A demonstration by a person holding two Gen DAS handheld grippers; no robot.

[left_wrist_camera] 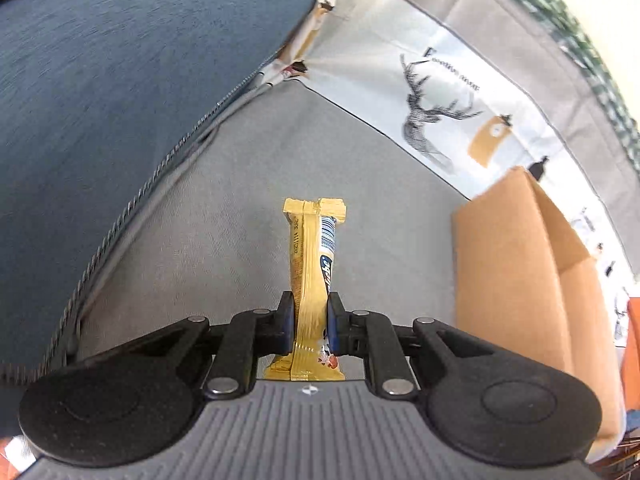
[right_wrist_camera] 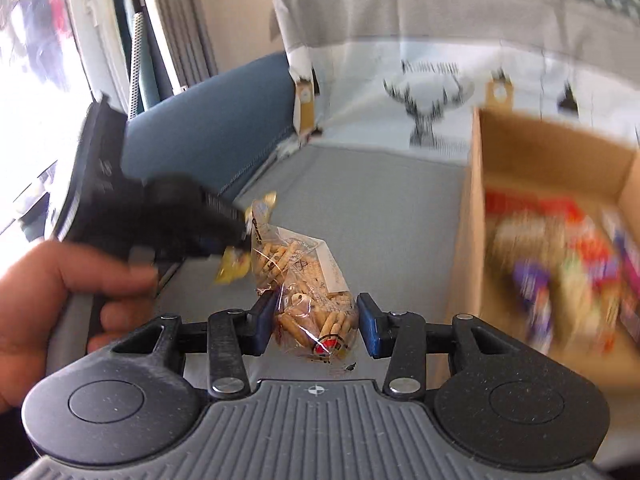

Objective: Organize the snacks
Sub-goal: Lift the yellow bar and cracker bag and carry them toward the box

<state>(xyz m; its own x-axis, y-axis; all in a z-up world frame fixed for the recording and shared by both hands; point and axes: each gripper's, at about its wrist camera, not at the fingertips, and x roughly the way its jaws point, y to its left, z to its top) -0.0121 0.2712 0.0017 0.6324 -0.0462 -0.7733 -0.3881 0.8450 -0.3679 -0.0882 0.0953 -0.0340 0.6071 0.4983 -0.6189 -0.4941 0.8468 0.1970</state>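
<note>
Left gripper (left_wrist_camera: 311, 316), pitched downward, clamps a gold snack bar (left_wrist_camera: 314, 264) above grey fabric (left_wrist_camera: 224, 216). Right gripper (right_wrist_camera: 316, 322) grasps a clear biscuit bag (right_wrist_camera: 308, 304) beside the cardboard box (right_wrist_camera: 472, 216).

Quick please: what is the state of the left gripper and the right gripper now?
Left gripper: closed on the yellow snack bar.
Right gripper: fingers around the clear bag of biscuits; a firm grip cannot be told.

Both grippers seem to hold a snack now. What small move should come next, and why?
Probably carry the left gripper toward the cardboard box. It is shut on the yellow snack bar, lifted off the grey cloth, and the box already holds other snacks. The right gripper holds the cookie bag and can follow.
</note>
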